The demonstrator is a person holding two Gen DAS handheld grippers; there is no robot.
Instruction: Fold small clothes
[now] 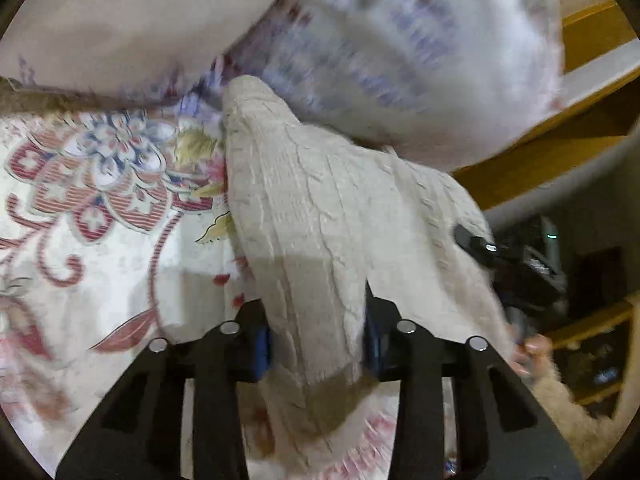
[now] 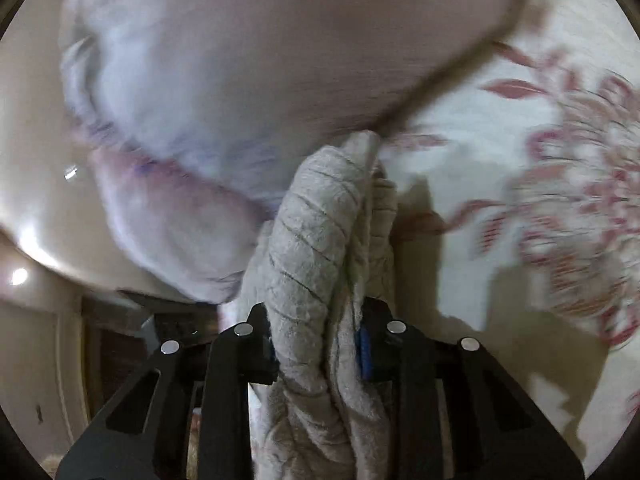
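Left gripper (image 1: 316, 344): the two black fingers stand moderately apart with a thick fold of the beige knitted garment (image 1: 304, 216) filling the gap between them; the blue pads (image 1: 262, 350) press the cloth on both sides, so the grip is closed on it. From the fingers the garment runs away toward the far side, its far tip touching the pillows. It is lifted off the floral bedsheet (image 1: 92, 216), which lies to the left and below.

Right gripper (image 2: 316, 350): fingers likewise clamped on a bunched, ribbed roll of the same garment (image 2: 320, 216), which spills out on the near side of the jaws and rises to a point at the far end. In the left wrist view this gripper (image 1: 516, 268) shows at the right edge of the cloth, with the person's hand (image 1: 528, 350) and a fuzzy sleeve just below it.

Surroundings: two pale pillows (image 1: 420, 48) with faint blue and red print lie at the far side, blurred. A yellow wooden frame (image 1: 532, 168) shows at right. In the right wrist view the sheet (image 2: 520, 184) lies to the right, the pillows (image 2: 248, 52) far and left.
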